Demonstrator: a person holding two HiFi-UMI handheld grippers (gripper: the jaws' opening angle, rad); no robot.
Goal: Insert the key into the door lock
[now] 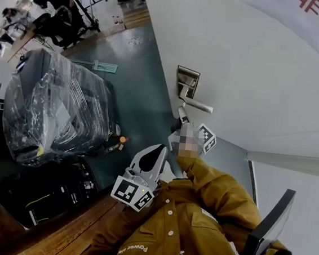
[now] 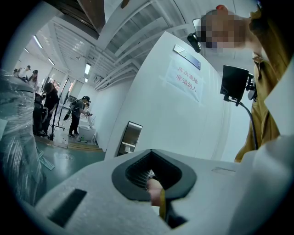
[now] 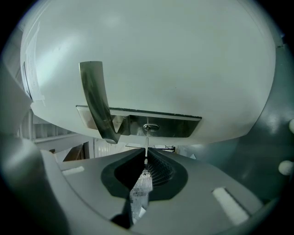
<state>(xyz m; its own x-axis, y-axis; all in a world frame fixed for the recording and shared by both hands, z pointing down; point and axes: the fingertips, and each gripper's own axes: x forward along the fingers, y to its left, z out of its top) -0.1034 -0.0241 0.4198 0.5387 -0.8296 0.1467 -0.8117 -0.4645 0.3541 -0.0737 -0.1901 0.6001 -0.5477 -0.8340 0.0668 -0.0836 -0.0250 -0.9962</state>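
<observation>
A steel lock plate (image 3: 171, 125) with a keyhole (image 3: 150, 127) and a lever handle (image 3: 98, 98) is mounted on the white door (image 1: 257, 61). My right gripper (image 3: 146, 159) is shut on a key (image 3: 146, 151), held by its clear-wrapped head. The thin blade points straight at the keyhole, with its tip at the opening. In the head view the right gripper (image 1: 181, 115) sits just below the lock plate (image 1: 188, 79). My left gripper (image 1: 160, 149) hangs back beside the person's mustard jacket, shut with nothing between its jaws, away from the door. In its own view the left gripper (image 2: 151, 154) faces the door's edge.
A plastic-wrapped dark bulk (image 1: 54, 107) stands on the green floor left of the door. Black bags (image 1: 45, 191) lie near a wooden edge (image 1: 52, 232). A dark monitor (image 1: 264, 231) is at the lower right. People stand far off (image 2: 76, 112). A paper sign (image 2: 186, 82) hangs on the door.
</observation>
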